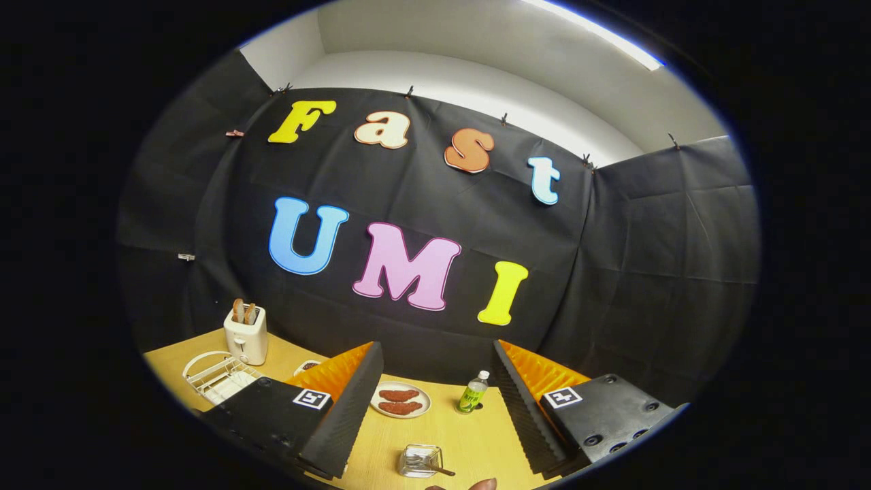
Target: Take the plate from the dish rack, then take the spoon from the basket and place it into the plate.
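With the tool [435,408] released and empty above the counter [469,435], the white dish rack [216,376] lies far left, so a skewed reach may jar the toaster [246,333] beside it; the spoon's basket [420,460] sits near, between the fingers.

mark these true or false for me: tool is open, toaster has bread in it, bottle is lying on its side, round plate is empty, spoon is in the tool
1. The tool is open with nothing between its fingers. True.
2. The white toaster has bread slices sticking out of its top. True.
3. The small green plastic bottle lies on its side. False: it stands upright on the wooden table.
4. The round pale plate beyond the fingers is empty. False: two reddish-brown food pieces lie on it.
5. The spoon is held in the tool. False: a metal utensil rests in the small clear basket between the fingers, untouched.
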Tool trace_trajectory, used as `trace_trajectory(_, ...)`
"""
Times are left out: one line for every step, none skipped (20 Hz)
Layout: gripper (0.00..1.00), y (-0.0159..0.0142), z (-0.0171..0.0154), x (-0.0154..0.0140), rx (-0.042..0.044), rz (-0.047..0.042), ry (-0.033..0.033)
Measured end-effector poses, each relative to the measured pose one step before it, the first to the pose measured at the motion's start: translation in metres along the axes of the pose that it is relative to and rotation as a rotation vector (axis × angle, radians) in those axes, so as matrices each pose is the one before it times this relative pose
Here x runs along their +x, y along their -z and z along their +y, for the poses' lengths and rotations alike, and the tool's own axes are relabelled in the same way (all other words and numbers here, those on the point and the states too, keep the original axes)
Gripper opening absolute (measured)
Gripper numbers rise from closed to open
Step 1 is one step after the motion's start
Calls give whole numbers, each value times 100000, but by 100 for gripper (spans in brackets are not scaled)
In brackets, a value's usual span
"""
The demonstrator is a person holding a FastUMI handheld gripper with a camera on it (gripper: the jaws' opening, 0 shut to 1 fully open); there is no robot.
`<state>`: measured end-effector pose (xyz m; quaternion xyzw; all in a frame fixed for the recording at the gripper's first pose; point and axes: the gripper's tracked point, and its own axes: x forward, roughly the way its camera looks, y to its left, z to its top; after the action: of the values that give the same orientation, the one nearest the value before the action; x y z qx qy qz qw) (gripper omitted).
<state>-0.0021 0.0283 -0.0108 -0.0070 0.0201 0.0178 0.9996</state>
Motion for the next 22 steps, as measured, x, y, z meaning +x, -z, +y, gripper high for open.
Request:
trace_trajectory(97,61,347,90,1140,766,-1172)
trace_trajectory(97,50,424,76,1588,509,-1265)
trace_trajectory(97,73,463,216,1490,850,-1177)
trace_trajectory(97,-59,290,222,930,659,-1205)
trace_trajectory(97,143,784,275,643,1145,-2145)
trace_trajectory(97,157,985,256,495,1543,-2585)
trace_trajectory(97,268,1078,383,351,2231,-2844)
trace_trajectory(97,507,1069,433,672,3268,-2768)
trace_trajectory(97,829,1259,545,1061,4569,-3221)
trace_trajectory(98,895,1493,718,1669,5006,-3781)
trace_trajectory(97,1185,1278,878,2179,5559,-3001)
trace_trajectory(98,1121,977,899,2417,6169,-2435)
trace_trajectory(98,1156,1061,1208,2627,5594,-2173)
trace_trajectory(98,1049,803,1318,2650,5661,-1245)
trace_trajectory(98,1099,719,1288,2878,5335,-995)
trace_trajectory(98,1031,832,1459,3264,5116,-754)
trace_trajectory(98,971,674,1526,3432,5420,-369)
trace_trajectory(98,810,620,1369,3224,5074,186)
trace_trajectory(98,852,475,1368,2437,4810,641)
trace_trajectory(96,968,152,1404,1425,4839,1340)
trace_trajectory(94,1004,97,1447,127,4365,1720)
trace_trajectory(87,898,-22,1567,-271,3632,2075)
